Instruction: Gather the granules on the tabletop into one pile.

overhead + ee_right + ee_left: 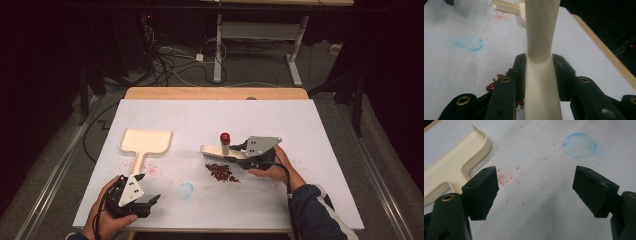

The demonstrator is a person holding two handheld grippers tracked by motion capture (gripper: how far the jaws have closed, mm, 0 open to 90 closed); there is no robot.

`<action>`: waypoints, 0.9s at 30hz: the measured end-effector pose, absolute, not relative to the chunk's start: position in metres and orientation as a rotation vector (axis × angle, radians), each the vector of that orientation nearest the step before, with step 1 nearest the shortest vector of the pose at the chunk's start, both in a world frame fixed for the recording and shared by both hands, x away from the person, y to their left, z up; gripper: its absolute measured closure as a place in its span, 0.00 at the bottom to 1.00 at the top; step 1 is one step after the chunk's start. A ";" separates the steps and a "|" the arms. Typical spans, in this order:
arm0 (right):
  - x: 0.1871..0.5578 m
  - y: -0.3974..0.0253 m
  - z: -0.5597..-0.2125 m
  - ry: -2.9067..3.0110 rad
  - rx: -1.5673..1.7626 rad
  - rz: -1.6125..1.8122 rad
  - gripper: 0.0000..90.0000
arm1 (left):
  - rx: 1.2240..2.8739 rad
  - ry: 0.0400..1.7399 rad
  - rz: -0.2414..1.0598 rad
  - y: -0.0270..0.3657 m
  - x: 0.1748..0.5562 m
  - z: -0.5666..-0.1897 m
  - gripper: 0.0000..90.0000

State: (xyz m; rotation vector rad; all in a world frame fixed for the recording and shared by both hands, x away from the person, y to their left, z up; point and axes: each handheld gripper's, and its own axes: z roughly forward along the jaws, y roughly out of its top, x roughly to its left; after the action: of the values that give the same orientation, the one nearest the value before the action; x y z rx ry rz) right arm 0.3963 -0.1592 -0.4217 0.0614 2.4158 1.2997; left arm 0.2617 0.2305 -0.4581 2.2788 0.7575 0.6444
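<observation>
Left hand-held gripper (141,189) nearest, low over the table (310,200), jaws wide apart on nothing; it sits on the near side of the dustpan (145,142), just short of the handle end; red specks (504,178) on the table between jaws and dustpan; blue ring (186,189) to the dustpan's near right. Farther right of the dustpan, bean pile (222,171) on the table; brush (220,152) head just beyond the pile, touching or close over it, cannot tell which; right hand-held gripper (539,72) clamped on the brush handle; red-capped tube (225,143) upright just behind the brush.
</observation>
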 end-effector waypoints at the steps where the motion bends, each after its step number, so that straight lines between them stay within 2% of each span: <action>1: 0.396 -0.161 -0.420 2.401 0.078 1.305 0.75 | 2.272 0.760 0.645 0.230 0.262 -0.458 0.22; 27: 0.348 -0.215 -0.367 2.351 0.489 1.264 0.75 | 2.245 0.757 0.675 0.234 0.260 -0.453 0.22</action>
State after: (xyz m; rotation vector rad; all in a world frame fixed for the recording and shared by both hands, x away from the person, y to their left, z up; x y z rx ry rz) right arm 0.3479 -0.2155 -0.3666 0.4889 2.3510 1.2644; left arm 0.2596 0.2338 -0.4532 2.2445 0.7569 0.6746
